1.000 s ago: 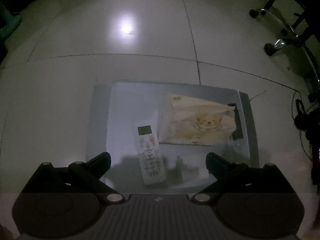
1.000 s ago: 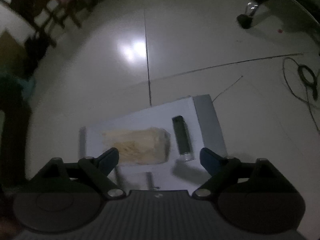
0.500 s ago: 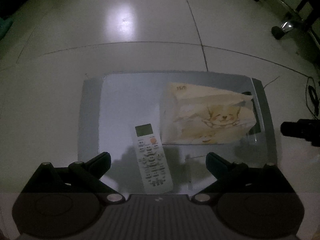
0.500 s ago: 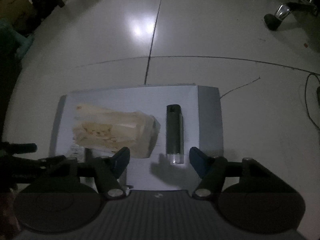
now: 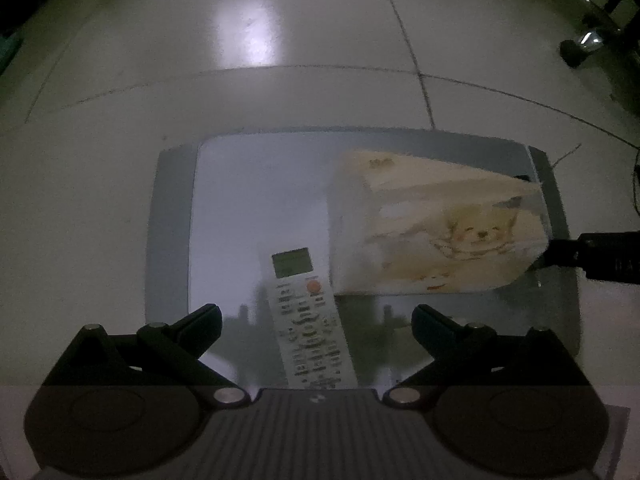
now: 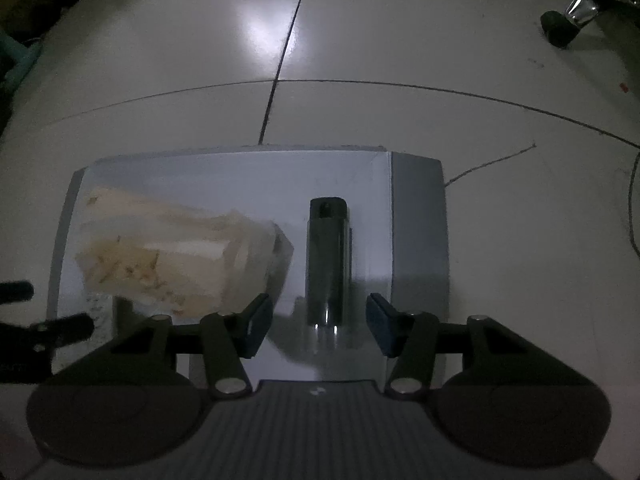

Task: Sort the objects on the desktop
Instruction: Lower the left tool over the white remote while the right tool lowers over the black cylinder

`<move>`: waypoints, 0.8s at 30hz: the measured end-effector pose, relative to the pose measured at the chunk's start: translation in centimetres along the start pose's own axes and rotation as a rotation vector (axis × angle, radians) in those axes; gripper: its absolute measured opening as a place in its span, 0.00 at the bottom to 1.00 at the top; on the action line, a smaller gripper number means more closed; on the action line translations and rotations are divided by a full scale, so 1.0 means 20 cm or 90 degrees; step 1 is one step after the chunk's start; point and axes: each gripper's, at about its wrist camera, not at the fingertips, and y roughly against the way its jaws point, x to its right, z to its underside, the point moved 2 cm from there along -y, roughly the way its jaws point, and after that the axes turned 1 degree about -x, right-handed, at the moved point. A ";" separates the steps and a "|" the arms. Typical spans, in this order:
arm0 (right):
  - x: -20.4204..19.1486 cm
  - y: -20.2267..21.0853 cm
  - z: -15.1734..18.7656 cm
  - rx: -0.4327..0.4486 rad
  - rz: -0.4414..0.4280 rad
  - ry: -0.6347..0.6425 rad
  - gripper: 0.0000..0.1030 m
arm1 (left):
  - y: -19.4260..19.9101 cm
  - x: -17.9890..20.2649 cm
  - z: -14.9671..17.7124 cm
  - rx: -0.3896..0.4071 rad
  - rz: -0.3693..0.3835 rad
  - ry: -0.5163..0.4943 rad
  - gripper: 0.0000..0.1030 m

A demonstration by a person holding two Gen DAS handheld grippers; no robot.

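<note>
A white remote control lies on a small glass-topped table, its near end between the fingers of my open left gripper. A cream tissue pack with a puppy picture lies to its right and also shows in the right wrist view. A dark cylindrical bottle lies on the table's right part, its near end between the fingers of my open right gripper. The right gripper shows at the right edge of the left wrist view.
The table stands on a glossy white tiled floor. An office chair base with castors stands at the far right. Cables lie on the floor to the right. The left gripper's fingers show at the left edge of the right wrist view.
Both grippers have moved lower and closer to the table. The remote now lies between the left fingers and the bottle between the right fingers. The right gripper has narrowed.
</note>
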 end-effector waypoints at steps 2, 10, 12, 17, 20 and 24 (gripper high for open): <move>0.00 -0.03 -0.01 -0.004 0.005 -0.002 0.54 | -0.01 -0.01 0.00 -0.002 0.001 0.005 1.00; 0.02 -0.11 -0.02 -0.018 0.026 -0.003 0.54 | -0.07 -0.02 0.01 -0.015 0.004 0.004 1.00; 0.01 -0.12 -0.02 -0.014 0.031 0.004 0.54 | -0.08 -0.01 0.01 -0.016 0.009 0.005 1.00; 0.01 -0.13 -0.02 -0.010 0.042 0.009 0.54 | -0.11 0.00 0.00 -0.021 0.005 0.006 1.00; 0.00 -0.14 -0.03 -0.010 0.047 0.021 0.54 | -0.13 0.00 -0.01 -0.039 0.015 0.008 1.00; -0.01 -0.16 -0.03 -0.016 0.044 0.032 0.42 | -0.16 -0.01 0.00 -0.048 0.021 0.008 1.00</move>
